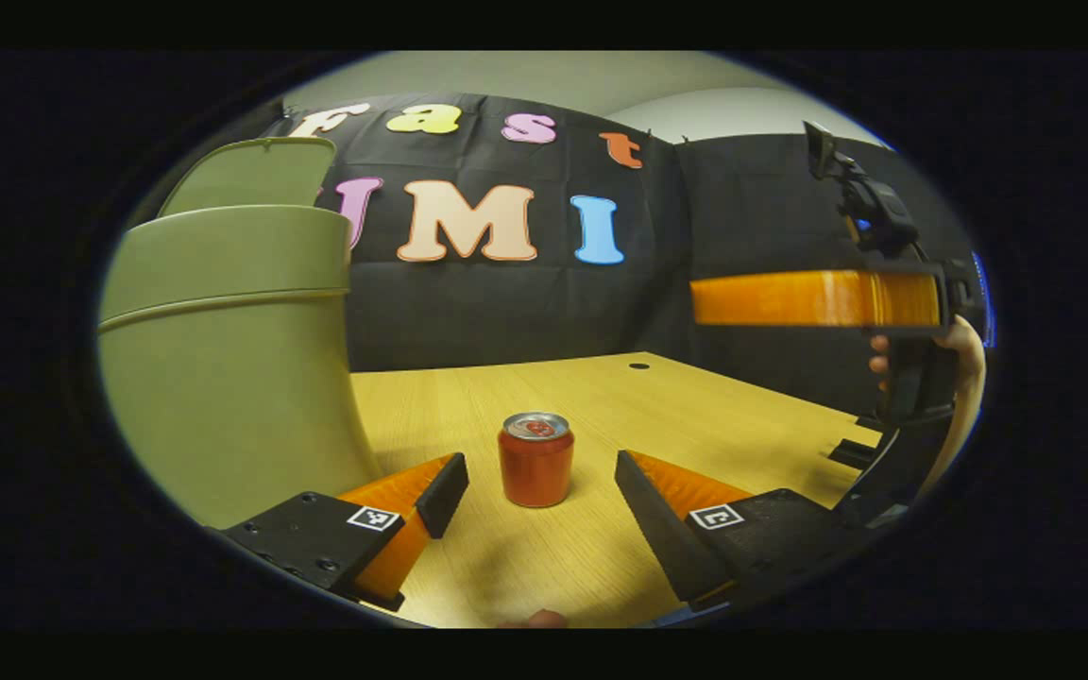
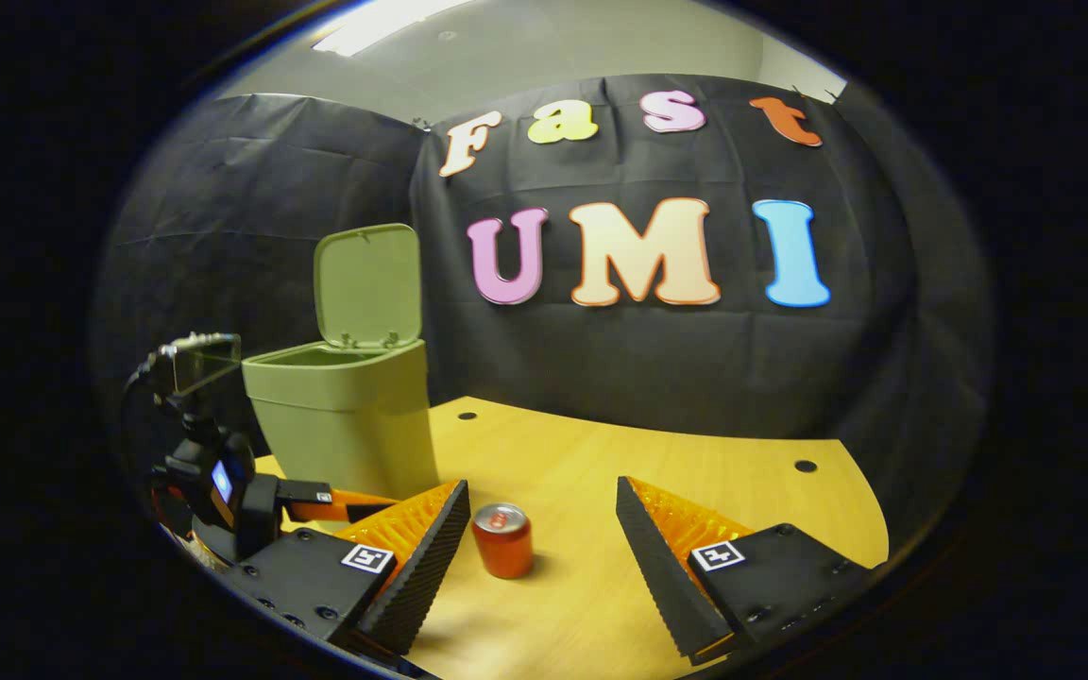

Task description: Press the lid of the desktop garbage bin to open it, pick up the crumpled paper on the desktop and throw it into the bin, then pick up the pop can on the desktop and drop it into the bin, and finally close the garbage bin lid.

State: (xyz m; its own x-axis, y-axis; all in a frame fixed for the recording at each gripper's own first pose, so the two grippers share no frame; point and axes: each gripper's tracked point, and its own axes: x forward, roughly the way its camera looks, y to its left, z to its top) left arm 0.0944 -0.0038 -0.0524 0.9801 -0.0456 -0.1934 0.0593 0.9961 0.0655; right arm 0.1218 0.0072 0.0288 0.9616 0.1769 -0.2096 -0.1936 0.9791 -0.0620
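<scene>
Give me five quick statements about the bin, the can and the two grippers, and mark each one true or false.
1. The bin has its lid up. True.
2. The can lies on its side on the table. False: it stands upright.
3. The left gripper is shut on the can. False: its fingers are spread, with the can ahead between them and untouched.
4. The right gripper is open. True.
5. The can is inside the bin. False: it stands on the table, beside the bin.
</scene>
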